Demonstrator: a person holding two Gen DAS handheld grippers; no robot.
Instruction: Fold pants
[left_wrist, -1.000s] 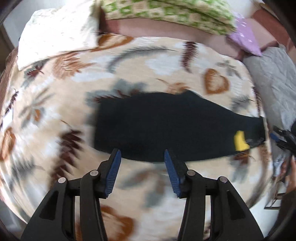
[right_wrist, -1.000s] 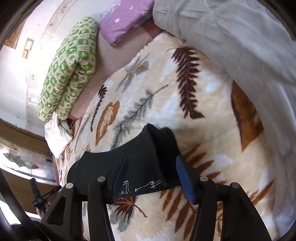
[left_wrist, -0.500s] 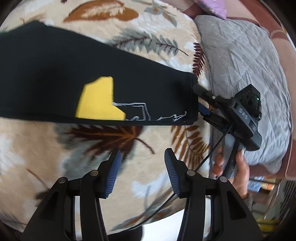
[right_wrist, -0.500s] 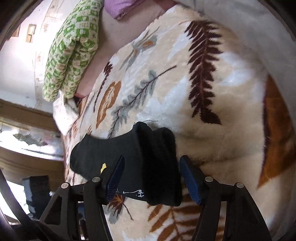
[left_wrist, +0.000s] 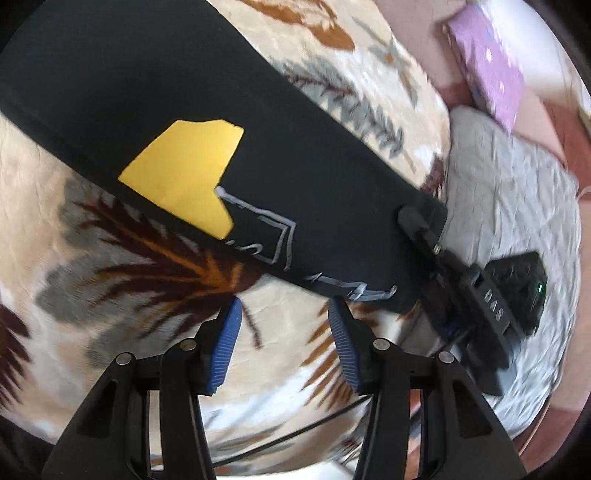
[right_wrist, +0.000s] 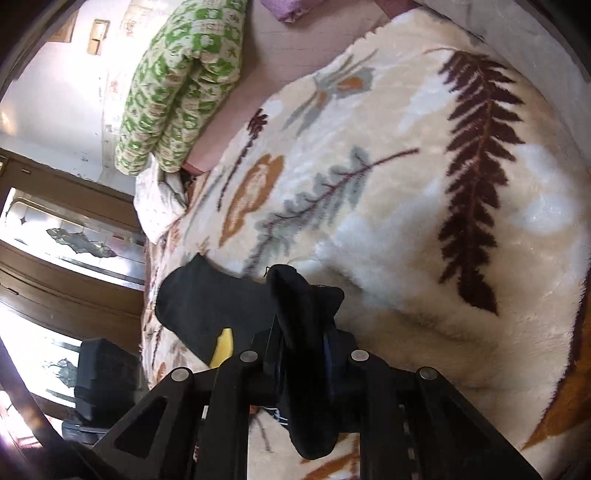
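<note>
Black pants lie flat on a leaf-patterned blanket; a yellow patch and white line print sit near their end. My left gripper is open over bare blanket, just short of the pants' near edge, with nothing between its blue pads. In the right wrist view the pants stretch away to the left. My right gripper is closing, its jaws pinching a bunched fold of the pants' end. The left wrist view shows the right gripper clamped on the pants' corner.
A grey quilt lies beside the blanket, with a purple pillow beyond it. A green patterned quilt and a white pillow sit at the bed's far end. A wooden cabinet with glass stands alongside. A black cable runs under my left gripper.
My left gripper swung from the pants' wide part to the end with the yellow patch and dropped closer. My right gripper's jaws closed from wide apart onto the pants' end.
</note>
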